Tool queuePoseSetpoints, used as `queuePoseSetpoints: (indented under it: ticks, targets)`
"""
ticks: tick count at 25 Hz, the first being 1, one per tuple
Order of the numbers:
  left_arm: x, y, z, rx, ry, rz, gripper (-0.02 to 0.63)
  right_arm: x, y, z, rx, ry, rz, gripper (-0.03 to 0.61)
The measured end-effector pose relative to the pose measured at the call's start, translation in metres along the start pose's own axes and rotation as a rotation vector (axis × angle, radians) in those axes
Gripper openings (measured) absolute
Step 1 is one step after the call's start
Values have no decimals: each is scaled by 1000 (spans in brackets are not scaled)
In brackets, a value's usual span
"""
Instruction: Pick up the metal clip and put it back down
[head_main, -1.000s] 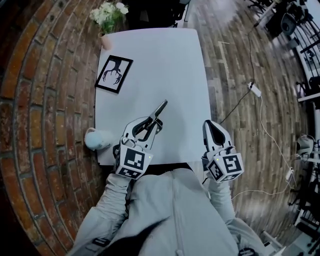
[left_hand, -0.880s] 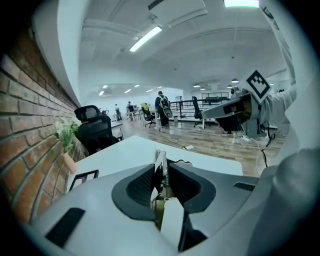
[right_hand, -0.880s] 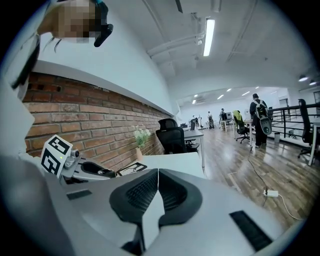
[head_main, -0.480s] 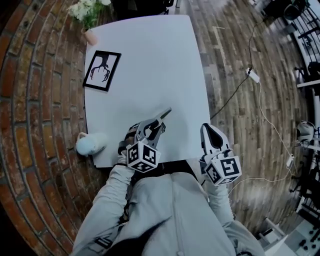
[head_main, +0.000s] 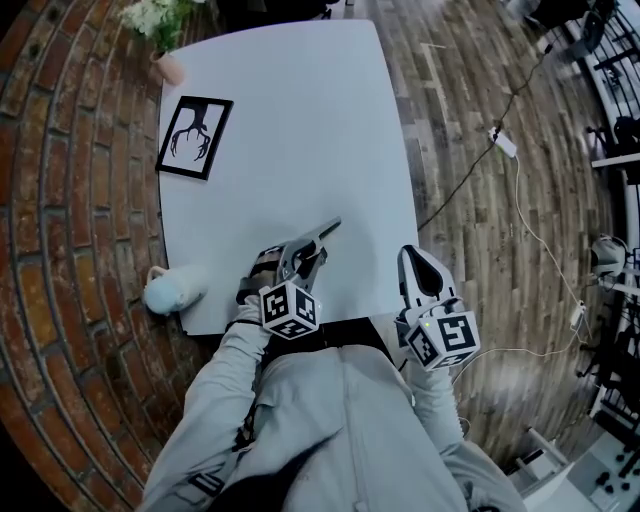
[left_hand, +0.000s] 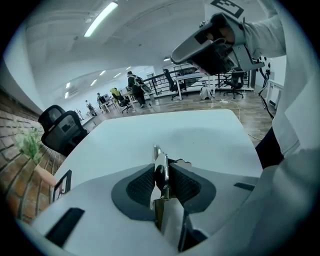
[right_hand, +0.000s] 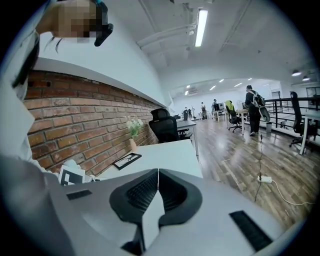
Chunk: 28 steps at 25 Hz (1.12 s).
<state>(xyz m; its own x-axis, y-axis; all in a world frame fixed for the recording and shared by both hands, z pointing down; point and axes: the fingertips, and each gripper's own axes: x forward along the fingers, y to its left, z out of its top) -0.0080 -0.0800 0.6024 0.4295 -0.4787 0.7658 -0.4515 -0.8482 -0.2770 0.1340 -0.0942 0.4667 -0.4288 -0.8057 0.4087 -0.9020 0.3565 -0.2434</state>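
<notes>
Metal clip sticks out of the left gripper over the white table, near its front edge, in the head view; the right gripper hangs beside the table's corner. Left gripper view: pads pinch the clip. Right gripper view: jaws pressed together, empty.

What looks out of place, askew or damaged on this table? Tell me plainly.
Nothing stands out. The left gripper grips the metal clip over the table. The picture frame lies flat, and the flower vase stands upright at the far left corner.
</notes>
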Motion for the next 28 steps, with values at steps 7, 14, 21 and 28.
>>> queuePoseSetpoints:
  ticks: [7, 14, 21, 28]
  targets:
    - [3, -7, -2, 9, -1, -15, 109, -1, 0, -3, -1, 10, 3, 23]
    - [4, -20, -3, -12, -15, -56, 150, -5, 2, -4, -3, 7, 3, 23]
    - [-1, -23, -1, -51, -31, -55, 169, -9, 5, -2, -4, -3, 5, 23]
    - [-19, -16, 12, -76, -79, -38, 175, -13, 10, 4, -16, -19, 17, 25]
